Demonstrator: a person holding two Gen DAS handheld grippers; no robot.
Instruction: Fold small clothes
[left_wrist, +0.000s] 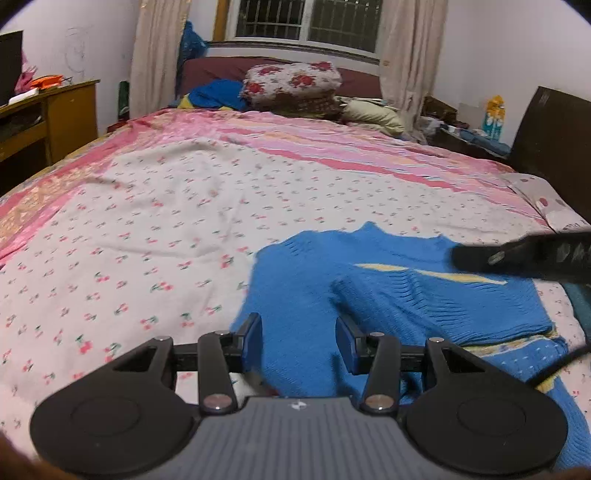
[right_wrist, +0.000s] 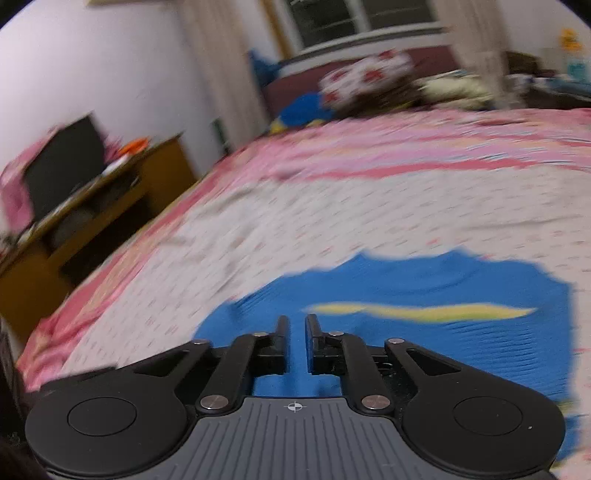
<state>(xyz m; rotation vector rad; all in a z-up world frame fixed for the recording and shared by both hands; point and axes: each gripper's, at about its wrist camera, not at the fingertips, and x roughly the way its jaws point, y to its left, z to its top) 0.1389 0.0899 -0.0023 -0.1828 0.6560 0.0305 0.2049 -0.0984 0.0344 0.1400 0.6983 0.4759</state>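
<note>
**Blue knit sweater, mid-fold on the bed**

Blue ribbed knit sweater with a yellow stripe (left_wrist: 424, 295) lies flat on the cherry-print bedsheet (left_wrist: 147, 229), one sleeve already folded over its body. Left hand-held gripper (left_wrist: 299, 343) hangs over the sweater's near-left edge, jaws wide apart, empty. Right hand-held gripper (right_wrist: 297, 345) sits above the sweater, jaws nearly together with nothing between. My take: pinch hem corners evenly and keep edges lined up.

A sweater (left_wrist: 388, 295) lies flat on the near right part of a bed (left_wrist: 166, 206). The left gripper (left_wrist: 299, 341) hovers over its near left edge; the right gripper (left_wrist: 517, 256) reaches in from the right. Folded bedding (left_wrist: 291, 83) sits at the far end, below a window (left_wrist: 306, 18). A desk (left_wrist: 48, 114) stands left of the bed.
</note>
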